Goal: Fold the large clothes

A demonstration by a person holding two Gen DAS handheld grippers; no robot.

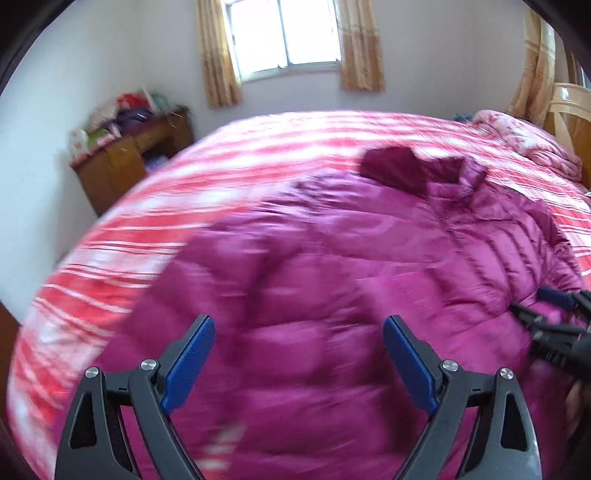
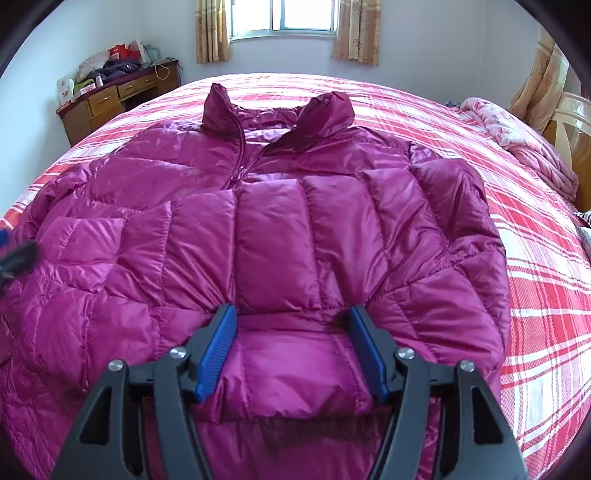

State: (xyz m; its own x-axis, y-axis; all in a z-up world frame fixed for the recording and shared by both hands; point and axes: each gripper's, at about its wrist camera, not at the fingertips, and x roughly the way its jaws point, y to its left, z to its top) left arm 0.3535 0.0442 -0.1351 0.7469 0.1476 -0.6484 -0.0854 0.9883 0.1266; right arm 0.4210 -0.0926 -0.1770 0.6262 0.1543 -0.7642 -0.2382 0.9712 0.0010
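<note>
A magenta quilted down jacket (image 2: 155, 236) lies front up on the bed, collar (image 2: 325, 110) towards the window. One sleeve (image 2: 273, 236) is laid across its chest. My right gripper (image 2: 290, 314) has the sleeve's cuff end between its blue pads, and the puffy fabric is pinched and creased at the fingertips. In the blurred left wrist view, my left gripper (image 1: 299, 325) hovers open over the jacket (image 1: 332, 258) with nothing between its fingers. The right gripper (image 1: 554, 321) shows at that view's right edge, and the left gripper (image 2: 14, 254) at the right wrist view's left edge.
A red and white plaid bedspread (image 2: 535, 280) covers the bed under the jacket. A pink quilt (image 2: 524, 144) is bundled at the headboard on the right. A wooden desk (image 2: 110, 99) piled with clutter stands at the far left, and a curtained window (image 2: 284, 18) is behind.
</note>
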